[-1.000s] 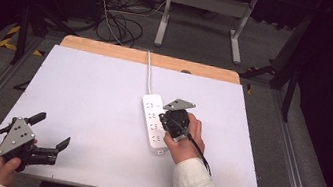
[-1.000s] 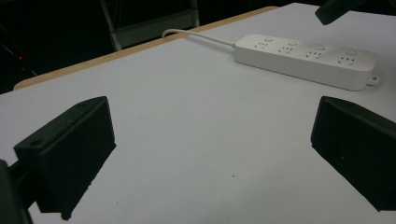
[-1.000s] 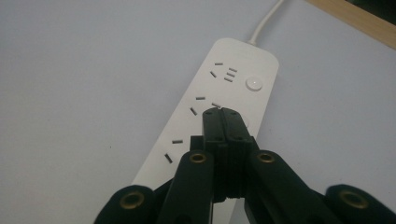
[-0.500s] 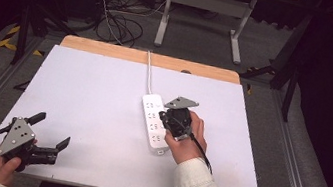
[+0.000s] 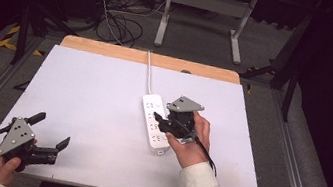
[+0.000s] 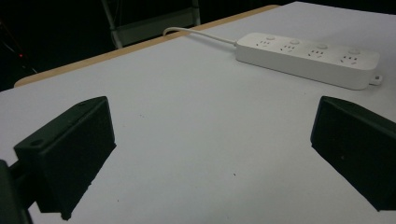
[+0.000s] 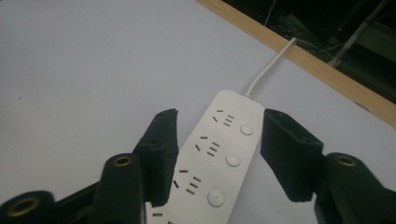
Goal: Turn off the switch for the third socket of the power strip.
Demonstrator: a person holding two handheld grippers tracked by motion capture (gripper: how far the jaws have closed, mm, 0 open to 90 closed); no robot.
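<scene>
Near the middle of the desk (image 5: 104,89), slightly toward its right edge, a white power strip (image 5: 155,123) lies flat, its cord (image 5: 149,74) running to the far wooden edge. Right claw (image 7: 217,140) straddles the strip, jaws spread, one on each long side; contact with the strip's sides cannot be told. Four outlets with round buttons show in the left gripper view. Left claw (image 5: 49,133) sits at the near left corner, jaws wide apart, nothing between them, well apart from the strip.

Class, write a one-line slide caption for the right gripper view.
Open right gripper straddling a white power strip on the table.
</scene>
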